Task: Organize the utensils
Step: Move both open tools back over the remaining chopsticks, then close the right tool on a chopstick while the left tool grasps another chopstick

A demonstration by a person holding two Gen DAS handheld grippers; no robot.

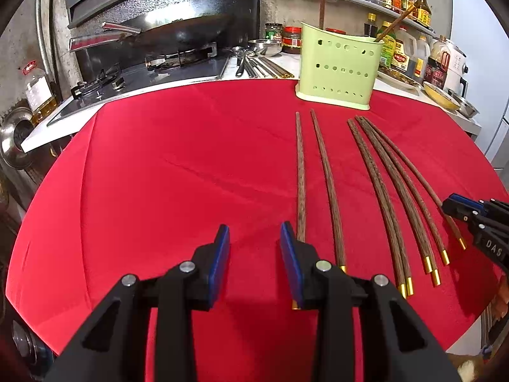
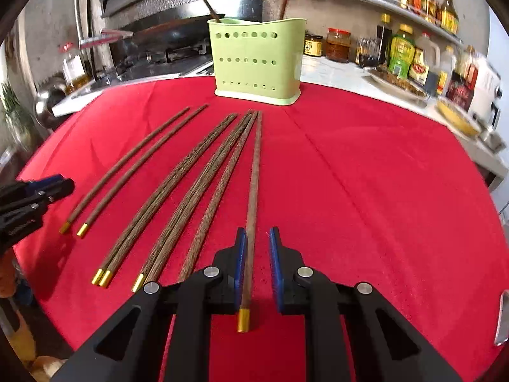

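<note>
Desk: Chopsticks, then. Where are they lying?

Photographer: Most are lying loose in a fan (image 2: 168, 195) on the red cloth (image 2: 381, 191) that is covering the tabletop, gold-capped ends pointing toward the cameras. Two more are standing in the green holder (image 2: 257, 60), one leaning out to each side.

Desk: Where is the holder sitting?

Photographer: It is standing upright at the far edge of the cloth, just beyond the tips of the loose sticks, its perforated wall facing the cameras.

Desk: What is the right tool (image 2: 258, 254) doing?

Photographer: It is straddling the rightmost chopstick (image 2: 254, 175) near its capped end, with the jaws standing narrow. The stick is running along the left pad, while a strip of red cloth is showing between it and the other pad, so the tool is not clamping it.

Desk: And the left tool (image 1: 254, 254)?

Photographer: It is hovering over bare cloth with its jaws standing moderately apart and gripping nothing. The leftmost stick is passing just outside its right finger.

Desk: Other containers?

Photographer: Jars of dark preserves (image 2: 338, 44) and sauce bottles (image 2: 400, 51) are lining the back of the tabletop, and a wok (image 1: 178, 31) is sitting on the stove.
</note>
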